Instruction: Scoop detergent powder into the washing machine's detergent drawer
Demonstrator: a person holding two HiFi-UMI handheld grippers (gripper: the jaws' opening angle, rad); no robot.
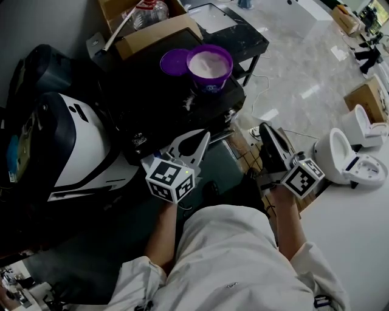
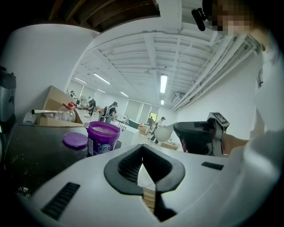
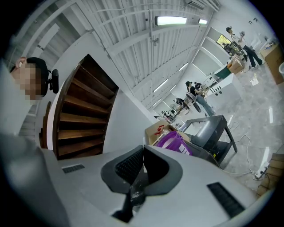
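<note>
Two grippers up in front of the person, and both claws are squeezed together. The left gripper [image 1: 200, 143] has its white jaws meeting at the tips, nothing pinched between them in its own view [image 2: 142, 148]. Its long axis runs away from the person, straight towards the purple tub [image 1: 209, 68]. The right gripper [image 1: 267, 136], the dark one, runs roughly parallel, off to the right and well apart from the tub. In its own view [image 3: 143, 150] the pads are pressed tip to tip. There's a small glossy scrap low in the gap behind them, and I can't tell what it is.

Now the tub: it stands upright on the black top [image 1: 152, 103], mouth open to the ceiling, beyond the left gripper's tips and not touched by either claw. Inside, white powder [image 1: 208, 62] sits high, close to the rim. The purple lid [image 1: 174, 61] is off, lying flat on the black top right against the tub's left side. The left gripper view has the tub [image 2: 103, 137] and the lid [image 2: 75, 139] side by side; the right gripper view catches the tub [image 3: 174, 142] just past its jaws.

Behind the tub, an open cardboard box [image 1: 155, 33] holds a clear bottle [image 1: 149, 12] with a red cap.
</note>
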